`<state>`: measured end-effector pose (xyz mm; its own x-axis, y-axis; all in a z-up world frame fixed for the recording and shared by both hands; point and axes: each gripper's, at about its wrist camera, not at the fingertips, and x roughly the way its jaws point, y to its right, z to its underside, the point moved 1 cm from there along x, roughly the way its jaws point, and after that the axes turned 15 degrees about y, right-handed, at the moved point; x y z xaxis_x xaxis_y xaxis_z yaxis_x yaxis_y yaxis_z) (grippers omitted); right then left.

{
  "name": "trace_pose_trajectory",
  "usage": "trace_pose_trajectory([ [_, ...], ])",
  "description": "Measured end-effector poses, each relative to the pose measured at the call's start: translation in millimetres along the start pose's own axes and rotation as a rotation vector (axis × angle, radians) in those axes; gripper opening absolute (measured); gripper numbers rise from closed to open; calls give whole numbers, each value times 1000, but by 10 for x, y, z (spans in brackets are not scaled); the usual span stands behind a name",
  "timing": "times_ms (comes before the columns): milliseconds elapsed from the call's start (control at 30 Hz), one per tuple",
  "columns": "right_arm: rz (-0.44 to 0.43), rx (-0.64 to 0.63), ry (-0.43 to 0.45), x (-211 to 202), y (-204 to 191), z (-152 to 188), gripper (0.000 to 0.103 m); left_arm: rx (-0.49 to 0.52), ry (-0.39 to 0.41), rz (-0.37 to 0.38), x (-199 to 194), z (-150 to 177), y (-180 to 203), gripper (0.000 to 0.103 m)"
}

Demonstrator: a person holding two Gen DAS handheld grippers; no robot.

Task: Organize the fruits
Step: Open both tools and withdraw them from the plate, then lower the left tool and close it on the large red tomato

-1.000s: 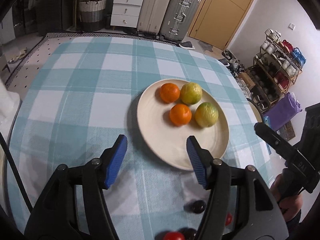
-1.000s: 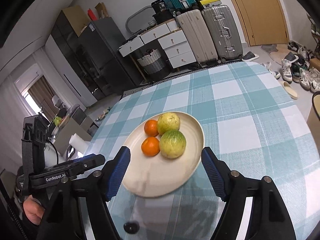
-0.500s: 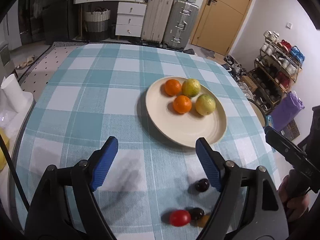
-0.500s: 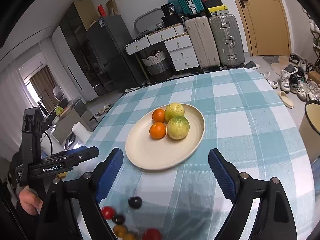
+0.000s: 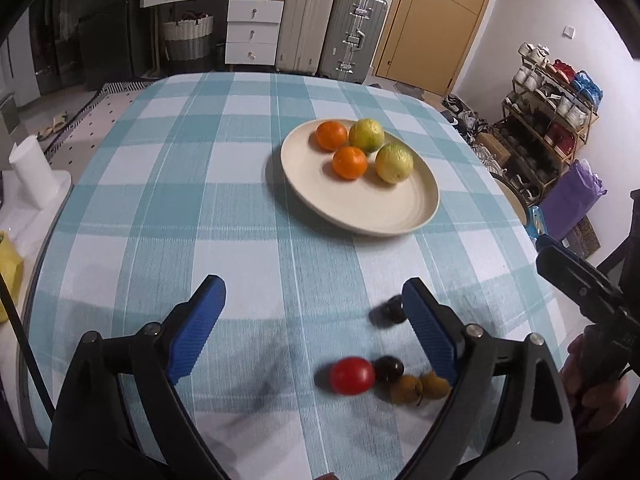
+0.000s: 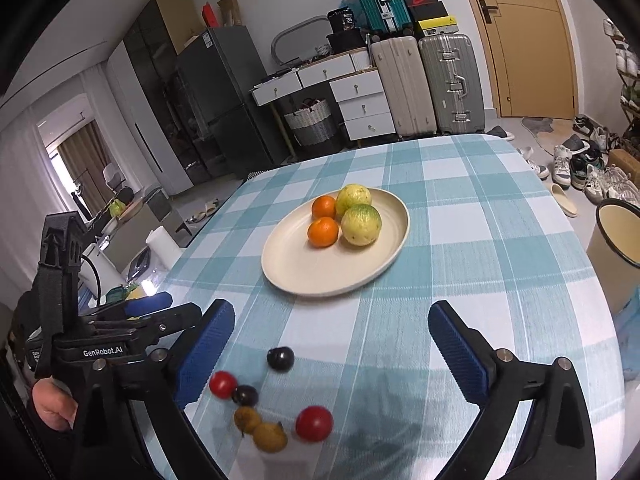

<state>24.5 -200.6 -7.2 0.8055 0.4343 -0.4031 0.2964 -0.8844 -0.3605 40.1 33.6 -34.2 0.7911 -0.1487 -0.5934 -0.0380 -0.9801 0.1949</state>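
A cream plate (image 5: 352, 216) (image 6: 320, 284) on the checked tablecloth holds two oranges (image 5: 349, 162) (image 6: 323, 232) and two green-yellow citrus fruits (image 5: 394, 162) (image 6: 361, 224). Near the table's front edge lie small loose fruits: red tomatoes (image 5: 352, 375) (image 6: 314, 423), dark plums (image 5: 390, 310) (image 6: 280, 358) and brownish ones (image 5: 406, 389) (image 6: 270, 437). My left gripper (image 5: 312, 284) hovers short of the plate, its jaws opening with nothing between them. My right gripper (image 6: 331, 308) hovers likewise, its jaws opening and empty. Each gripper shows at the side of the other's view.
Beyond the table's far edge stand suitcases (image 5: 352, 36), white drawers (image 5: 252, 28) and a basket (image 6: 312, 120). A shoe rack (image 5: 552, 92) and a cream bin (image 6: 616, 240) stand on the right. A white paper roll (image 5: 32, 176) stands left of the table.
Both grippers have drawn back from the plate toward the table's front edge and their jaws have widened. The small loose fruits have come into full view below the fingers.
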Motion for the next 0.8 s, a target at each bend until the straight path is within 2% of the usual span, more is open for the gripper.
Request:
trace_pose_trajectory([
  [133,-4,-3,-13,-54,-18,62,101,-7,-6,43,-51,103,-20,99],
  [233,-28,7,-35,-79,-29,123,101,21,0,35,-99,175,11,100],
  [800,25,19,-69,-152,30,400,101,34,-121,37,91,592,-3,102],
])
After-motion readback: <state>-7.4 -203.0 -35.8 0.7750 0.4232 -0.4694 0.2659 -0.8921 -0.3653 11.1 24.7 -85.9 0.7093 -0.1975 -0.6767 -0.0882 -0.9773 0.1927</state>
